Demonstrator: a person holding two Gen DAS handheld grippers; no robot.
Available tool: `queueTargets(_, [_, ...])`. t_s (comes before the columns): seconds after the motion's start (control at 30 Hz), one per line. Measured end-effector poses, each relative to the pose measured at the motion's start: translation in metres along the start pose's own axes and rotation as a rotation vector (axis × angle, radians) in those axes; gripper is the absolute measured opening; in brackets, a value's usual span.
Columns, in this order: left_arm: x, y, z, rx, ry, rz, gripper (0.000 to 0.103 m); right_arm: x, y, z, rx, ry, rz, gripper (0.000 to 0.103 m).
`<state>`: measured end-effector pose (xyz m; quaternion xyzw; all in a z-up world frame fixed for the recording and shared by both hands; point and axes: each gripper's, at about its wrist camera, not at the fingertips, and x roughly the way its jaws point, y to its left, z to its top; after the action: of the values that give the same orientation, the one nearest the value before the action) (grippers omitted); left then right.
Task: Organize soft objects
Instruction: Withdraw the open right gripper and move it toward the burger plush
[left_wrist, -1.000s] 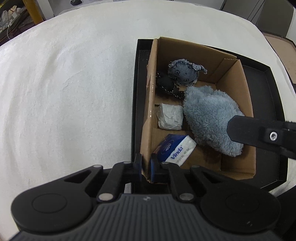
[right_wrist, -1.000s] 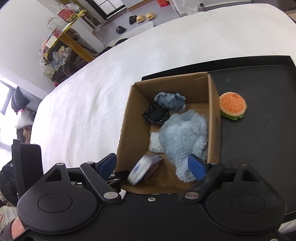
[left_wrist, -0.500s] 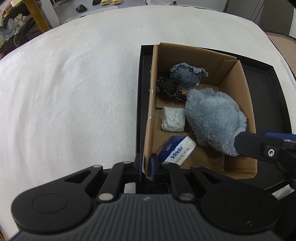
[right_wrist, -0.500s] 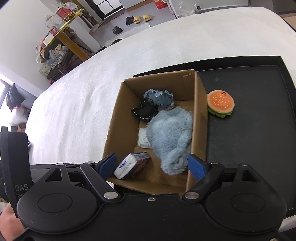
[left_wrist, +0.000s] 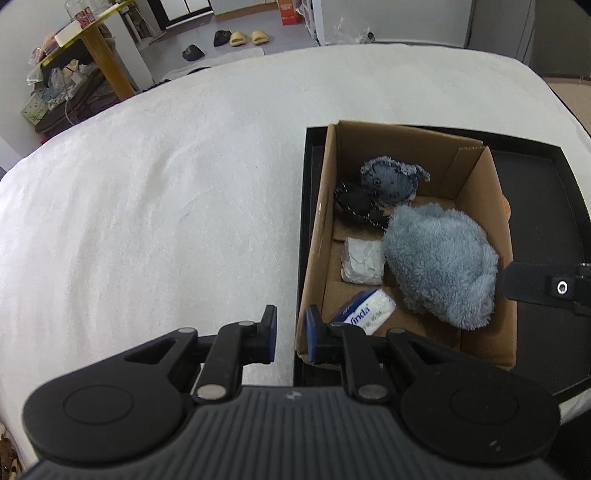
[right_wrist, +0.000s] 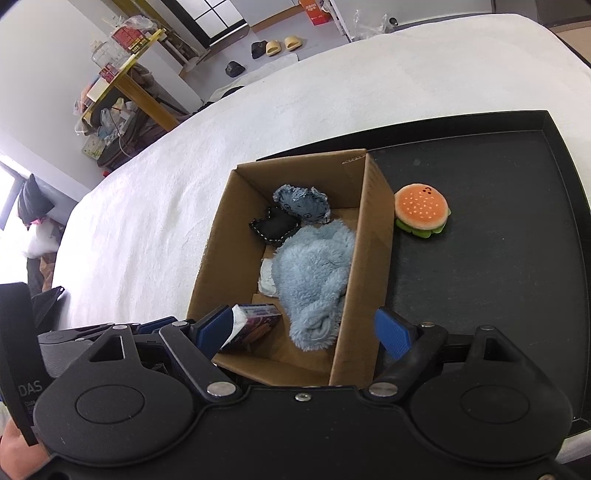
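Note:
A cardboard box (left_wrist: 321, 229) stands on the left part of a black tray (left_wrist: 546, 192). In it lie a fluffy blue plush (left_wrist: 439, 262), a denim plush (left_wrist: 391, 181), a black stitched plush (left_wrist: 356, 205), a white wad (left_wrist: 362, 260) and a Vinda tissue pack (left_wrist: 365, 312). My left gripper (left_wrist: 291, 334) is at the box's near left corner. Its jaws are opening, the box wall stands between them, and the left pad is off it. My right gripper (right_wrist: 303, 332) hangs open over the box's near end, holding nothing. A burger plush (right_wrist: 421, 212) lies on the tray beside the box.
The tray (right_wrist: 498, 221) rests on a white fleecy cover (left_wrist: 147, 221) that spreads far to the left. Bare tray floor lies to the right of the burger. A yellow table with clutter (right_wrist: 122, 74) and slippers on the floor stand beyond the far edge.
My left gripper's pads, which were pinched on the box's wall, have parted, and its view has tipped up. My right gripper has shifted to the right along the box's near end.

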<state>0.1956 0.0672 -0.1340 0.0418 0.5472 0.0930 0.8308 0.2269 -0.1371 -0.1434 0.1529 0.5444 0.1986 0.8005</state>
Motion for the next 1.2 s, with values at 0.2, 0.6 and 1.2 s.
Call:
queueTargets(0.2, [-0.002, 0.001, 0.000, -0.017, -0.021, 0.011, 0.019, -0.001, -0.014, 0.003, 0.008, -0.011, -0.001, 0.084])
queueTargets(0.6, [-0.002, -0.017, 0.004, 0.031, -0.031, 0.092, 0.031, -0.002, -0.038, 0.009, 0.004, -0.023, 0.019, 0.086])
queueTargets(1.2, [0.002, -0.046, 0.016, 0.083, -0.012, 0.218, 0.047, 0.007, -0.095, 0.018, -0.014, -0.043, -0.011, 0.091])
